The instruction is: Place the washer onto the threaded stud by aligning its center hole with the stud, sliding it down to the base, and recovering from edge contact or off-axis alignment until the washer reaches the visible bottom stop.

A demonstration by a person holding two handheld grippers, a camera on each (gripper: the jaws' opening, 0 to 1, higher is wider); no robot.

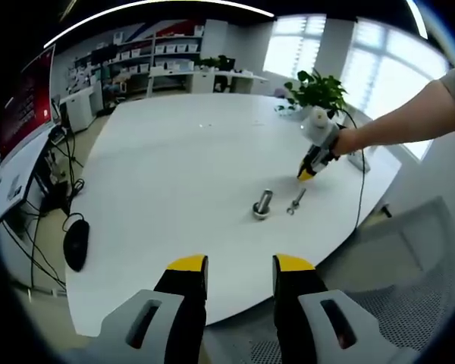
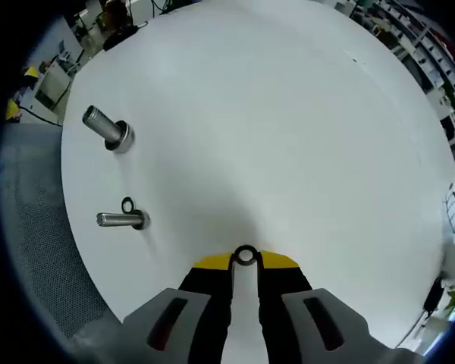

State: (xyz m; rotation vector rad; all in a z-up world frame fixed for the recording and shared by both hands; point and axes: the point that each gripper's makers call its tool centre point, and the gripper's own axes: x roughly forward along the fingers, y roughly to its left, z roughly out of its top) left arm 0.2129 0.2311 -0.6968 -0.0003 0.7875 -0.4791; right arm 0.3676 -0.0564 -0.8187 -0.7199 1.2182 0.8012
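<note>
A threaded stud (image 1: 262, 203) stands upright on its round base near the front of the white table (image 1: 174, 152). In the right gripper view the same stud (image 2: 106, 127) is at the upper left. My right gripper (image 2: 245, 262) is shut on a small metal washer (image 2: 245, 255), pinched between the yellow tips above bare tabletop. The right gripper (image 1: 306, 175) hovers right of and beyond the stud, held by a person's hand. My left gripper (image 1: 240, 265) stands open over the near table edge, with nothing between its jaws.
A loose bolt (image 2: 121, 220) lies on its side beside the stud, with a small dark ring (image 2: 127, 205) next to it. A black mouse (image 1: 76, 243) sits at the table's left edge. A potted plant (image 1: 318, 89) and a cable (image 1: 360, 174) are at the far right. A mesh chair (image 1: 409, 303) is close.
</note>
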